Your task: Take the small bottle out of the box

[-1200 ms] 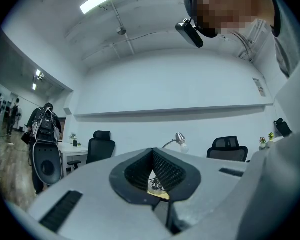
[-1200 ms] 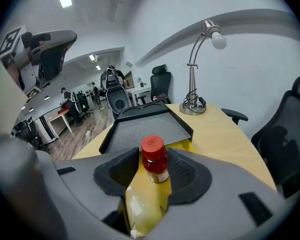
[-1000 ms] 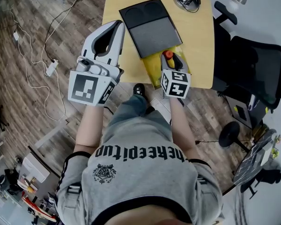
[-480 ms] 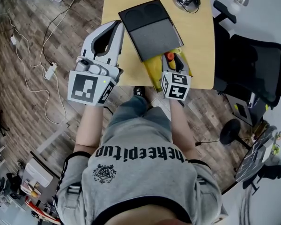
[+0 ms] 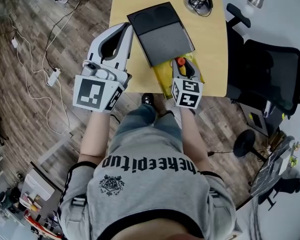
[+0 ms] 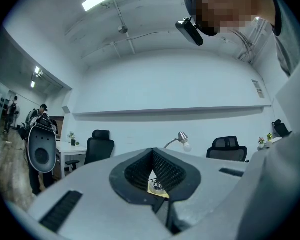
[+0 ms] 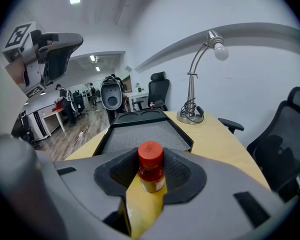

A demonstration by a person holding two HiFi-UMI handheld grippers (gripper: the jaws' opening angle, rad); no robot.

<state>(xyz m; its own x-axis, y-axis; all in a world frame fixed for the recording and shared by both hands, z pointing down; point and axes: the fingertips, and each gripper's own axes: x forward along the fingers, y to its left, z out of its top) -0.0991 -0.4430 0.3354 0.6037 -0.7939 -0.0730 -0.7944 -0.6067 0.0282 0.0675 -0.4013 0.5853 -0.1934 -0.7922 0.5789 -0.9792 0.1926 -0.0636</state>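
Plainly, the right gripper (image 5: pixel 183 66) is pinching the small bottle (image 7: pixel 151 173). Its two dark padded jaws press on the bottle's sides just below the red cap (image 7: pixel 150 155), which leaves the cap free and holds the bottle upright. The bottle stands over the yellow box (image 5: pixel 163 78), whose yellow surface shows directly beneath it in the right gripper view. Whether its base has cleared the box I cannot tell. The box lies at the near edge of the wooden table (image 5: pixel 212 49), with its far part covered by the black tray (image 5: pixel 160 31), so the open way out looks to be upward and toward the person. Farther off, a desk lamp (image 7: pixel 199 89) stands at the table's far right, and a black office chair (image 5: pixel 272 74) sits to the right of the table. Both are well apart from the grip.

The left gripper (image 5: pixel 124 30) has its jaws pressed together on nothing. It hangs over the table's left edge, just beside the tray, probably parked aside because one grip is enough for so small a bottle.

The right forearm reaches forward and low from the body, its marker cube turned up toward the head camera. The left forearm is raised higher, its gripper pointing away from the person toward the far side of the room.
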